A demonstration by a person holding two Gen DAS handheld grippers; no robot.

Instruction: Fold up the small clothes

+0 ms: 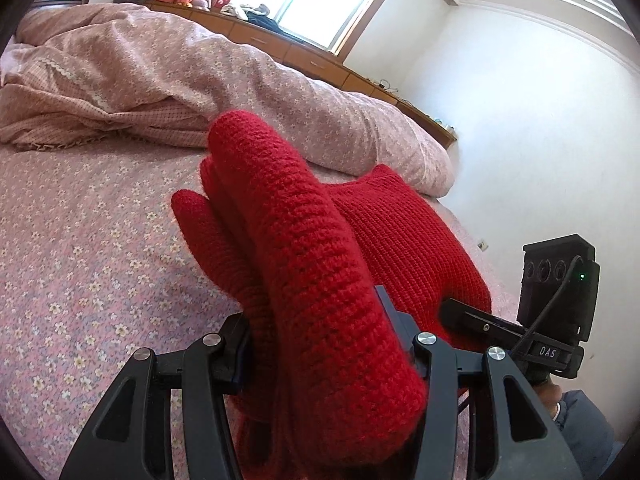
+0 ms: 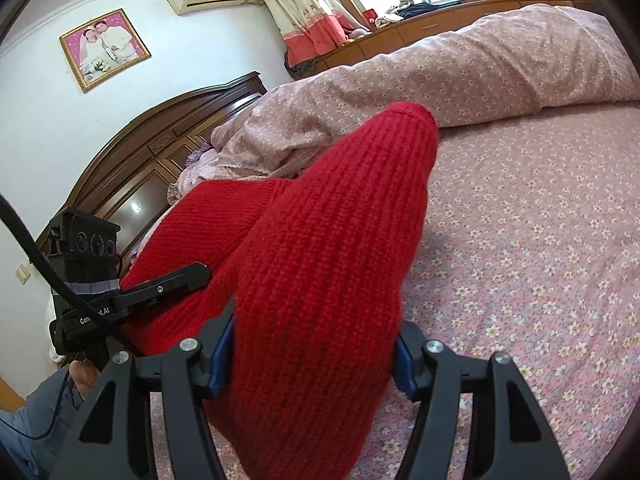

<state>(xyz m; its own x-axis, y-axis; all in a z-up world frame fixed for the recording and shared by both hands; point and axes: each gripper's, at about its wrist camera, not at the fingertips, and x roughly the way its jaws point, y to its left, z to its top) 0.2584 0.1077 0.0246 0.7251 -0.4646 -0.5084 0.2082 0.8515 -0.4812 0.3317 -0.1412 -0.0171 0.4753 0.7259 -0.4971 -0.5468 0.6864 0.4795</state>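
Observation:
A small red knitted garment (image 1: pixel 312 264) is held up above the bed between both grippers. My left gripper (image 1: pixel 320 344) is shut on one thick rolled edge of it, which drapes over the fingers and hides the tips. My right gripper (image 2: pixel 312 352) is shut on the opposite edge of the red knitted garment (image 2: pixel 332 248), which bulges over its blue-padded fingers (image 2: pixel 220 356). The rest of the garment stretches between the two. The right gripper shows in the left wrist view (image 1: pixel 480 320), and the left gripper shows in the right wrist view (image 2: pixel 168 284).
The bed sheet (image 1: pixel 80 248) is pink with small flowers. A bunched pink duvet (image 1: pixel 168 68) lies along the far side. A dark wooden headboard (image 2: pixel 132 160) stands at one end, and a low wooden cabinet (image 1: pixel 320 60) runs under the window.

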